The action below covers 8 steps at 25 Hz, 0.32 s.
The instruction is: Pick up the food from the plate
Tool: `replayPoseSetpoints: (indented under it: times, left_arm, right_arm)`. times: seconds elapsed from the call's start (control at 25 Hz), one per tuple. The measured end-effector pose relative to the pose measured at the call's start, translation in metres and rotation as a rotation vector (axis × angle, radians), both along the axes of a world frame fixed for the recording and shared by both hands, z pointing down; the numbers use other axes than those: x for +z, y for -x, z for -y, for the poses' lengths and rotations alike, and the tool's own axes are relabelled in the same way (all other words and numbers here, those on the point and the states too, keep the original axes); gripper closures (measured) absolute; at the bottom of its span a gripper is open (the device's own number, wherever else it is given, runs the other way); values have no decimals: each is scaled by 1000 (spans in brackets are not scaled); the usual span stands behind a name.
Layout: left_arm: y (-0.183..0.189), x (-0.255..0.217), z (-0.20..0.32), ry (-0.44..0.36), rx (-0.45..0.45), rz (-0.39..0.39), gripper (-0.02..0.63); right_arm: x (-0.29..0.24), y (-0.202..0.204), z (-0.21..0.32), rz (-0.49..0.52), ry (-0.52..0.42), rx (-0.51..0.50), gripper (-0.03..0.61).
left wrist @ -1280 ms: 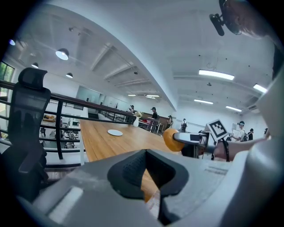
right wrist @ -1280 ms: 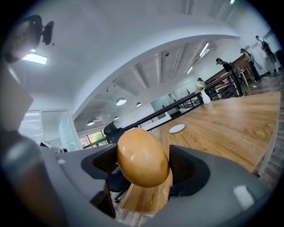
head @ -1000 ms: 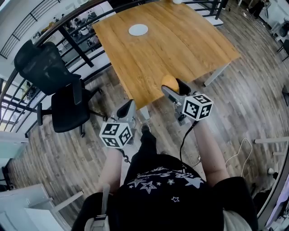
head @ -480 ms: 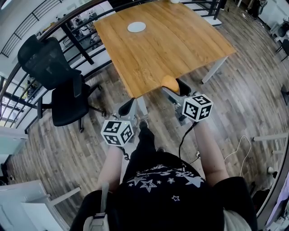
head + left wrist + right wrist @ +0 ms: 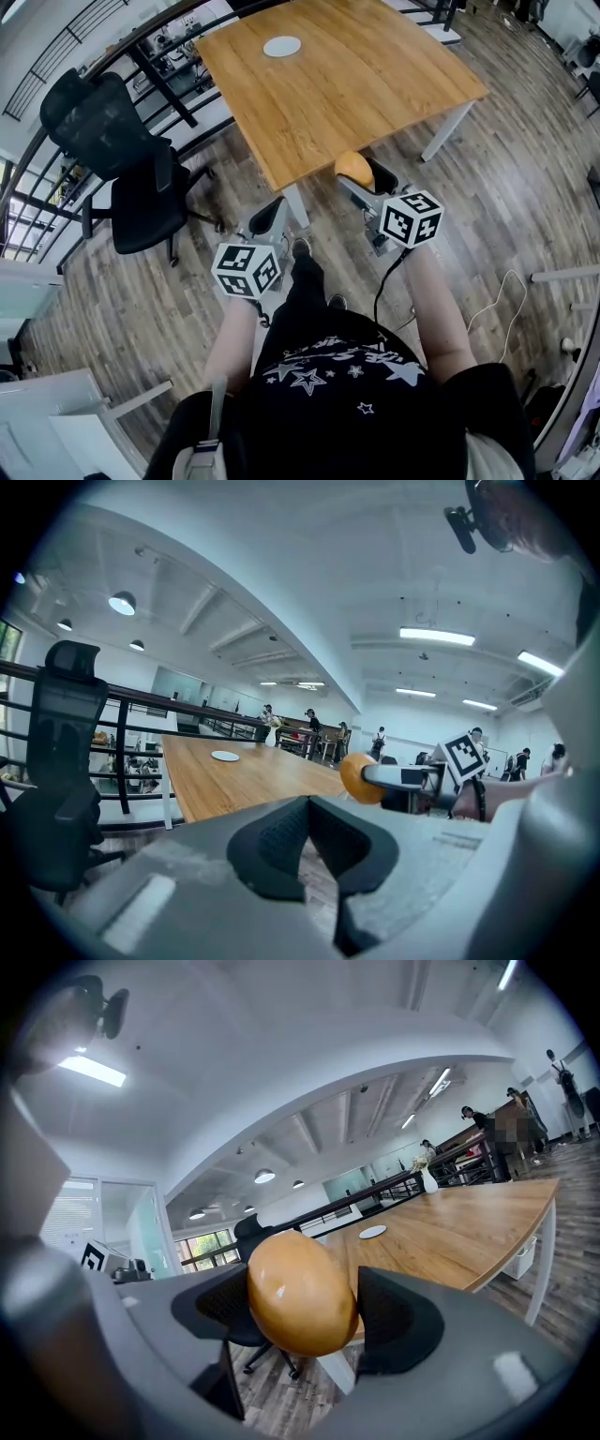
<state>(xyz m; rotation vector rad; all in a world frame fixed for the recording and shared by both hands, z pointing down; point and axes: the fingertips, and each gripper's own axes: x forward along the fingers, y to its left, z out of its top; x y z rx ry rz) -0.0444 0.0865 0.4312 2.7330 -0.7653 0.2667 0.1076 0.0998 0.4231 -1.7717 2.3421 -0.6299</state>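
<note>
A round orange-brown bun [image 5: 353,168] sits between the pads of my right gripper [image 5: 362,174], which is shut on it, held in the air just off the wooden table's [image 5: 375,84] near edge. In the right gripper view the bun [image 5: 300,1293] fills the gap between the jaws. The white plate [image 5: 282,46] lies bare at the table's far side, also seen small in the right gripper view as the plate [image 5: 372,1232]. My left gripper [image 5: 266,217] hangs lower left over the floor, pads together with nothing between them; its own view shows the bun [image 5: 356,777] off to the right.
A black office chair [image 5: 122,159] stands left of the table beside a dark railing [image 5: 159,89]. Wood-plank floor lies under both grippers. A white cable [image 5: 502,309] trails on the floor at right. People stand far off in the room's background.
The table has slid away toward the top of the head view. The bun, earlier over the table's near edge, now hangs just off it. Both grippers keep their grip state.
</note>
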Motion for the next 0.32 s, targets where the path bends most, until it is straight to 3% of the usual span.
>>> replayPoseSetpoints:
  times: [0.32]
  left_arm:
    - [-4,-4,-12,1,12,5,612]
  right_arm:
    - [-4,-4,-13,-6,1,12,212]
